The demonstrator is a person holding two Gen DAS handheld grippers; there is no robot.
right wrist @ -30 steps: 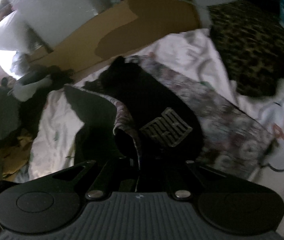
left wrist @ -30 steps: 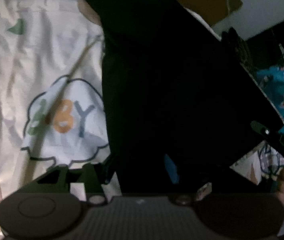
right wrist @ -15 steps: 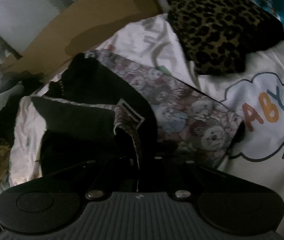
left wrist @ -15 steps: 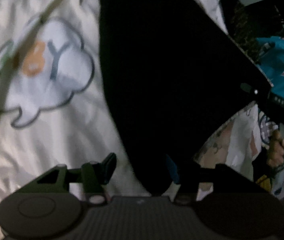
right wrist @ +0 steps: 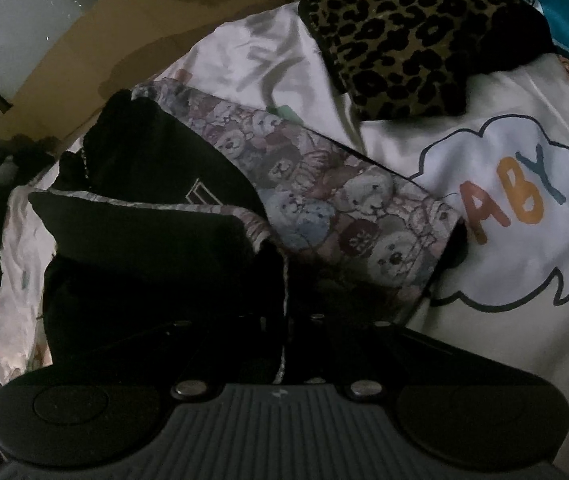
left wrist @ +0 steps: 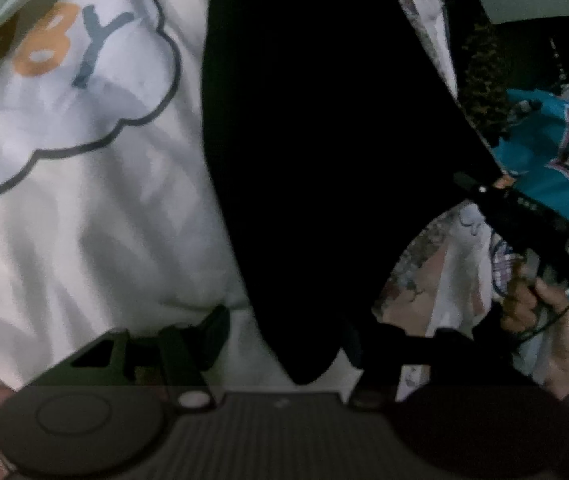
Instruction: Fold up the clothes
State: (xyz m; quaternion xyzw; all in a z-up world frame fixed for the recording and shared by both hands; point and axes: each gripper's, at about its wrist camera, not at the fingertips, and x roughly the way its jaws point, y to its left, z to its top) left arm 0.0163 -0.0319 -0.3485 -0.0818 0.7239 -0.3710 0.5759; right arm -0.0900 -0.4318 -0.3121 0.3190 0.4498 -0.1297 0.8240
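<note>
As dimly seen, one black garment [left wrist: 324, 140]

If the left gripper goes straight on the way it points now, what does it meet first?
Most likely the black garment: its lower corner hangs between the open jaws of the left gripper and fills the view ahead. The white bedsheet lies behind; depth is unclear.

Left gripper [left wrist: 284, 340] angled steeply down, jaws apart, dark cloth hanging between the fingers [left wrist: 214, 330]; contact with the pads not clear. Right gripper [right wrist: 284, 320] also pitched down, jaws nearly together on a cloth edge. In the left wrist view the right gripper sits at far right, gripped by the right hand [left wrist: 540, 320], fingers curled round its handle.
</note>
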